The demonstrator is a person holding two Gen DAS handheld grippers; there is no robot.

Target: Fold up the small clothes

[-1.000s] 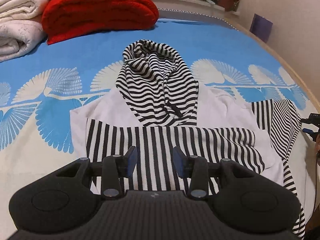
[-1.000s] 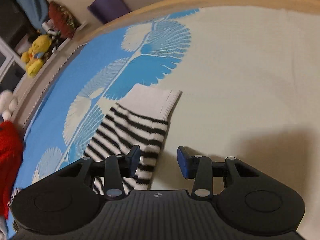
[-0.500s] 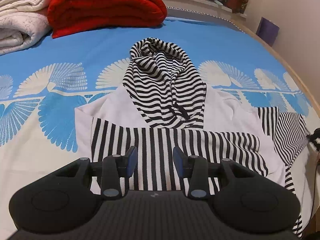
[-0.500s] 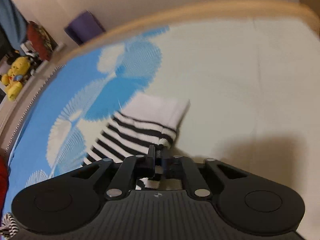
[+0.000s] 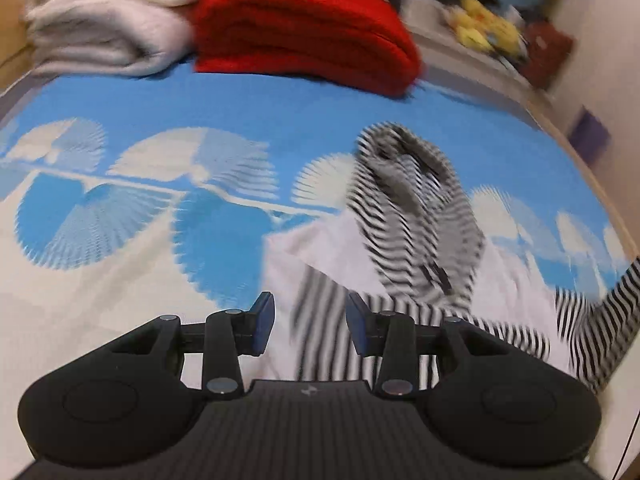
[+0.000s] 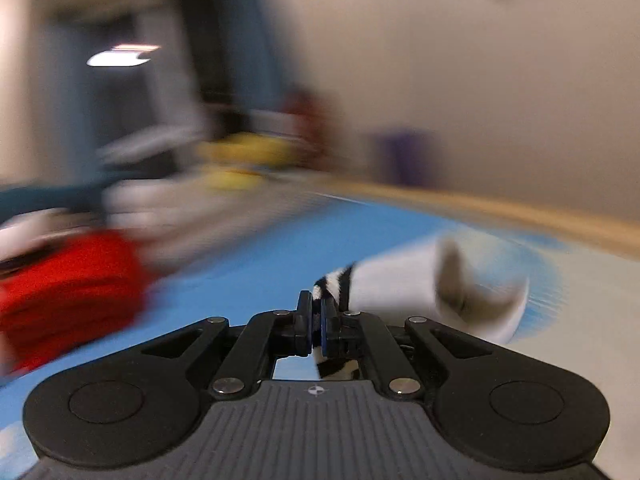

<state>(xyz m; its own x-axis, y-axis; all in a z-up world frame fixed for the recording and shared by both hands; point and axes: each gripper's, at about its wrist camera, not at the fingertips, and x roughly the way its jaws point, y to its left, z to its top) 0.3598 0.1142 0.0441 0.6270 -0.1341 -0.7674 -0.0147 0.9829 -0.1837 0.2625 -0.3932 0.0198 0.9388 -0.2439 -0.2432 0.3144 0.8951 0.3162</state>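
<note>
Two folded blankets [image 5: 224, 28], blue patterned bedspread [image 5: 240, 108]

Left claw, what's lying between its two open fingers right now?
In the left wrist view, the left claw is open over the striped hoodie: its left edge and white body fabric show between the fingers, above the bedspread.

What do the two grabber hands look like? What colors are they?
Both look alike. The left gripper and right gripper are matte black, with two rounded lobes, silver rivets on jointed arms, a ribbed grey plate with a small round mark, and blue pads inside the fingers. No cables or sleeves show.
</note>
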